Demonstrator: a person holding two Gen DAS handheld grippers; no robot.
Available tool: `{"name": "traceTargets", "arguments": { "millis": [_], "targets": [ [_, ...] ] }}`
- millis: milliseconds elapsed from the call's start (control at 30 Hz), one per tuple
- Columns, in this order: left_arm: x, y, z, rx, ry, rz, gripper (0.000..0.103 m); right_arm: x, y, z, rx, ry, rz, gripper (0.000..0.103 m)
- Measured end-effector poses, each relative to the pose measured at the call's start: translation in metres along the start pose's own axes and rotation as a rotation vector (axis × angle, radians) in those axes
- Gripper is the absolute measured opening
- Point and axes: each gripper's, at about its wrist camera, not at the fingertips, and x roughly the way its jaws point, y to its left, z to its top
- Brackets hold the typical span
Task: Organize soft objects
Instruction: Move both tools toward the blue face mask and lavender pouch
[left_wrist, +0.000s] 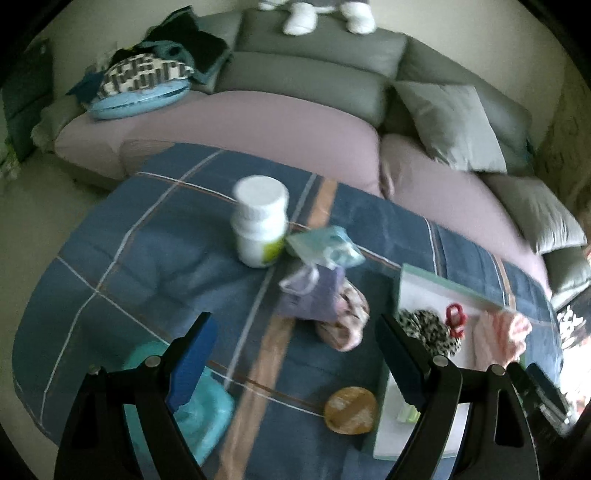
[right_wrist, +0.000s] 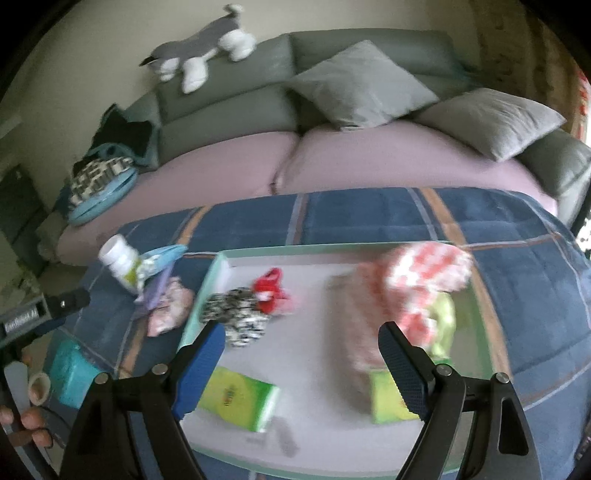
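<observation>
Plaid-covered bench (left_wrist: 155, 258) before sofa. Both hand-held grippers, left (left_wrist: 295, 363) and right (right_wrist: 301, 363), wide, empty. Pink pouch (left_wrist: 345, 321) beside tray (right_wrist: 207, 291): grab mid-bulge, lift clear.

Right hand-held gripper (right_wrist: 301, 360) wide open over the tray (right_wrist: 369, 254)

Inside the tray lie a leopard-print scrunchie (right_wrist: 236, 314), a red item (right_wrist: 269, 290), green tissue packs (right_wrist: 240, 398) and a blurred pink-and-white cloth (right_wrist: 424, 273); a white bottle (right_wrist: 120, 262) stands just outside on the plaid tabletop (right_wrist: 517, 280).

white bottle (left_wrist: 261, 221), wooden coaster (left_wrist: 350, 410), sofa (left_wrist: 314, 70)
</observation>
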Motion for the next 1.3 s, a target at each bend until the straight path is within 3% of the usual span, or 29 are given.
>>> {"name": "traceTargets", "arguments": {
  "millis": [367, 533, 733, 1000, 1300],
  "targets": [
    [0.003, 0.033, 0.026, -0.04, 0.039, -0.003, 0.087, 0.03, 0.088, 0.001, -0.156, 0.055, 0.149, 0.087],
    [0.017, 0.041, 0.037, -0.094, 0.066, -0.026, 0.087, 0.047, 0.114, -0.002, -0.215, 0.077, 0.162, 0.087],
    [0.032, 0.036, 0.046, -0.111, 0.088, -0.038, 0.087, 0.067, 0.119, 0.004, -0.214, 0.099, 0.162, 0.086],
    [0.051, 0.024, 0.055, -0.092, 0.127, -0.063, 0.087, 0.092, 0.12, 0.005, -0.192, 0.155, 0.213, 0.076],
    [0.062, 0.021, 0.068, -0.113, 0.152, -0.112, 0.087, 0.103, 0.123, 0.017, -0.174, 0.158, 0.23, 0.07]
  ]
}}
